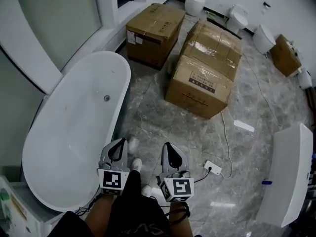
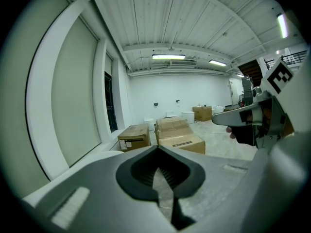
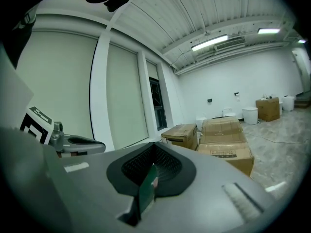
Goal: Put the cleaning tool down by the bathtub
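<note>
The left gripper [image 1: 120, 143] has its jaws pressed together on nothing. The right gripper [image 1: 168, 147] pinches a thin green strip [image 3: 146, 191], maybe the cleaning tool, so it is not down yet. The bathtub [image 1: 74, 127] is just beside the 2 grippers.

you hold two grippers, the left gripper [image 1: 120, 143] and the right gripper [image 1: 168, 147], with one thin green piece [image 3: 146, 193] in the right one's jaws. around you are one bathtub [image 1: 74, 132] and four cardboard boxes: the window box [image 1: 154, 31], front box [image 1: 200, 85], back box [image 1: 213, 39] and small far box [image 1: 285, 55]. you can also count at least three toilets [image 1: 238, 18], one long white basin [image 1: 286, 172] and one power strip [image 1: 213, 168].
</note>
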Action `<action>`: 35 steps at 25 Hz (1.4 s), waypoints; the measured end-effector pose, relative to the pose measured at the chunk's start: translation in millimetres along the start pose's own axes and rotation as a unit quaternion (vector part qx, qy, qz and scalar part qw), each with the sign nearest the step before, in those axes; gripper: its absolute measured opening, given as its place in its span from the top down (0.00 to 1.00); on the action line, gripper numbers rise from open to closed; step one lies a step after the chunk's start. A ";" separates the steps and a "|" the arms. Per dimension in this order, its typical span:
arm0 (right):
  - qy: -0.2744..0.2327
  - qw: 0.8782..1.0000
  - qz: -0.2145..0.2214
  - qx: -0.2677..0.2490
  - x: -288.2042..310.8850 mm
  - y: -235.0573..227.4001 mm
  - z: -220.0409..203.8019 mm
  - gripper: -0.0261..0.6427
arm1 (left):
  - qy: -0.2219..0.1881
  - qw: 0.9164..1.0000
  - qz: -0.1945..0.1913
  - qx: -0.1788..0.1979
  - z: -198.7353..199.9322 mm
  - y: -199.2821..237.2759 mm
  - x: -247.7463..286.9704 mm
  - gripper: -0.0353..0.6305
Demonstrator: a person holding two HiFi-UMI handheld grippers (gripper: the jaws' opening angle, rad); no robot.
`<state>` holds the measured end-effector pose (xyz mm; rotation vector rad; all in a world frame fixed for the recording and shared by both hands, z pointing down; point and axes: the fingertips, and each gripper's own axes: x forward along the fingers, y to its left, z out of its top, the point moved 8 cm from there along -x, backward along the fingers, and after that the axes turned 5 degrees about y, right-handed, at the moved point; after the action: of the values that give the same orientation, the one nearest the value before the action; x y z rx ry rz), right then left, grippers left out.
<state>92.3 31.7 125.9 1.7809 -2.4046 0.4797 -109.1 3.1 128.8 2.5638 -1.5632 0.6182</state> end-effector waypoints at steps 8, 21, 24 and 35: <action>-0.009 1.000 -0.010 -0.018 -21.7 -0.3 21.5 0.94 | 0.004 1.000 -0.003 0.017 19.4 -1.5 -15.4 0.95; -0.023 0.999 -0.019 -0.034 -57.7 1.3 45.3 0.94 | -0.039 0.999 -0.014 0.032 56.2 -13.6 -40.7 0.95; -0.029 0.999 -0.021 -0.038 -69.3 5.0 48.5 0.94 | -0.050 0.998 -0.017 0.047 61.5 -18.7 -51.5 0.95; -0.057 0.997 -0.019 -0.056 -108.0 12.0 60.4 0.94 | -0.079 0.995 0.003 0.066 74.4 -28.9 -90.4 0.95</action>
<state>119.7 114.3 37.2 1.8490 -2.4125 0.2400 -98.0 72.5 30.8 2.7688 -1.6289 0.5481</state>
